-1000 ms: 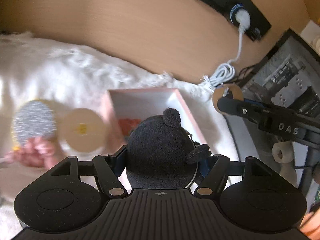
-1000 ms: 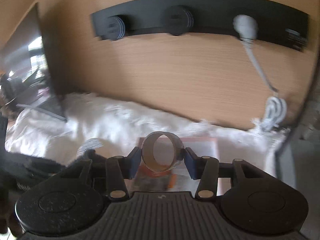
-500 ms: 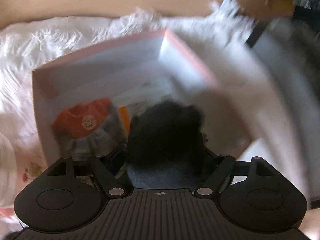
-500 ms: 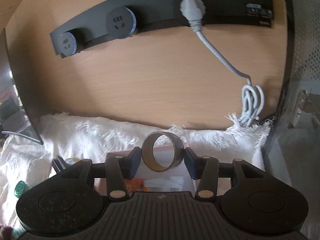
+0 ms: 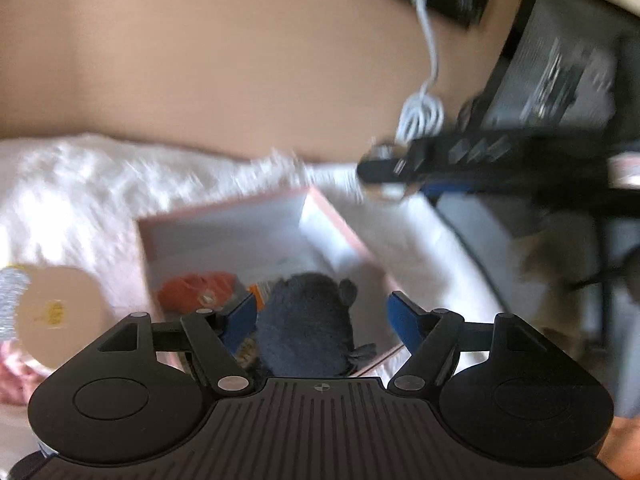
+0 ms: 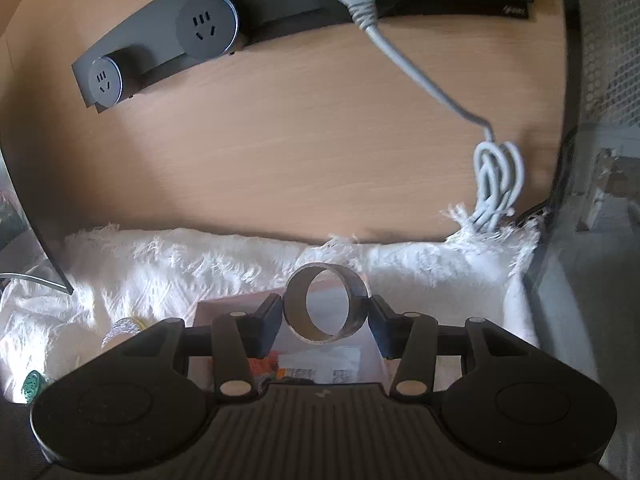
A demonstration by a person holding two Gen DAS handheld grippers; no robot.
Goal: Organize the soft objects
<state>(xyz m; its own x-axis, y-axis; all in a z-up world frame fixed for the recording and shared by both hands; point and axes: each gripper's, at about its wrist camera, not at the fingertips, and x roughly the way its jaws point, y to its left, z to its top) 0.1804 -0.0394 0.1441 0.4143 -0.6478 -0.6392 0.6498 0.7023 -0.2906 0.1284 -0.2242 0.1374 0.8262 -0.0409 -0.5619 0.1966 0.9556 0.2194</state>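
A black plush toy (image 5: 308,320) lies inside the pink-rimmed box (image 5: 224,216), next to an orange soft toy (image 5: 196,286). My left gripper (image 5: 320,314) straddles the plush; its jaws are closing, but a gap shows between the right pad (image 5: 400,312) and the plush. This view is blurred. My right gripper (image 6: 326,318) is shut on a cardboard ring (image 6: 356,300) and holds it above the far end of the same box (image 6: 228,306). It also appears as a dark blurred bar, the right gripper (image 5: 440,164), beyond the box in the left wrist view.
A white fluffy blanket (image 6: 180,256) covers the surface. Behind stands a wooden panel (image 6: 280,132) with a black socket strip (image 6: 208,32) and a coiled white cable (image 6: 496,176). A computer case (image 5: 560,72) is at right. A beige disc (image 5: 60,308) lies left of the box.
The left gripper dipped into the box, then drew back with wider jaws, leaving the black plush inside. The right gripper sank a little and rolled, still holding the ring.
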